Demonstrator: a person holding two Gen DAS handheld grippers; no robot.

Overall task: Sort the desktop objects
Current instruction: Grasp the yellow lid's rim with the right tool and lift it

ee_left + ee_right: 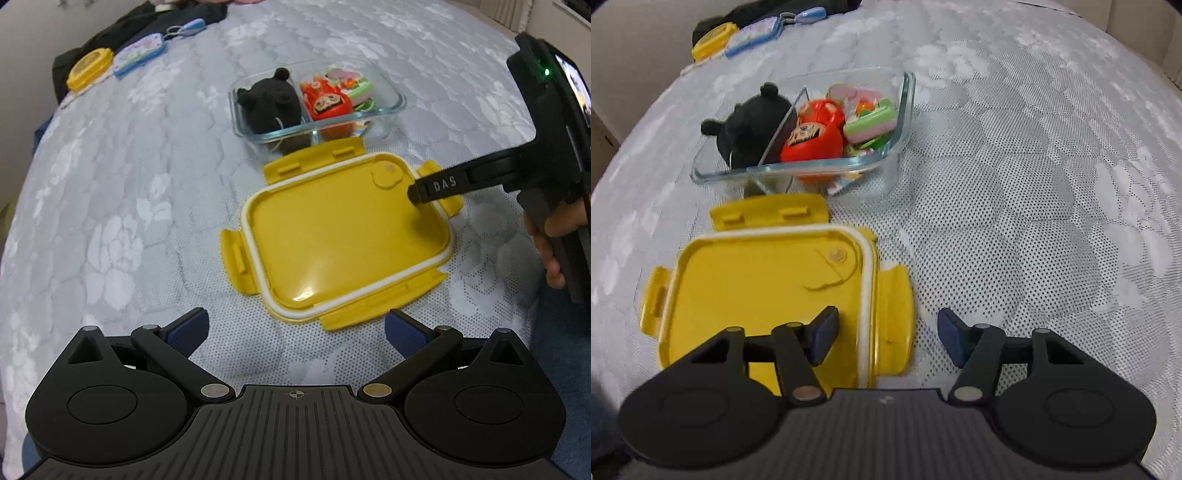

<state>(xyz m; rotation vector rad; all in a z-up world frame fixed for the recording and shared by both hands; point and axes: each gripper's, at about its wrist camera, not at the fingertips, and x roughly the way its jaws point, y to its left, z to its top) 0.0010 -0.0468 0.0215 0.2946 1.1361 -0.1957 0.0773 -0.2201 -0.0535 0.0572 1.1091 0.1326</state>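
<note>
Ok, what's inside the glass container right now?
The glass container holds a black plush in one compartment, a red doll and green-pink items in the other. Whatever lies beneath them is hidden.

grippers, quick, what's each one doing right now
Left gripper: open, empty, hovering short of the yellow lid.
Right gripper: open, holding nothing, its fingers on either side of the lid's edge.

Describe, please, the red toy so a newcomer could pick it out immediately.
On the grey patterned cloth stands a divided glass container beyond the yellow lid. The red toy lies just right of the divider, between the black plush and green-pink pieces; only it has a painted face.
</note>
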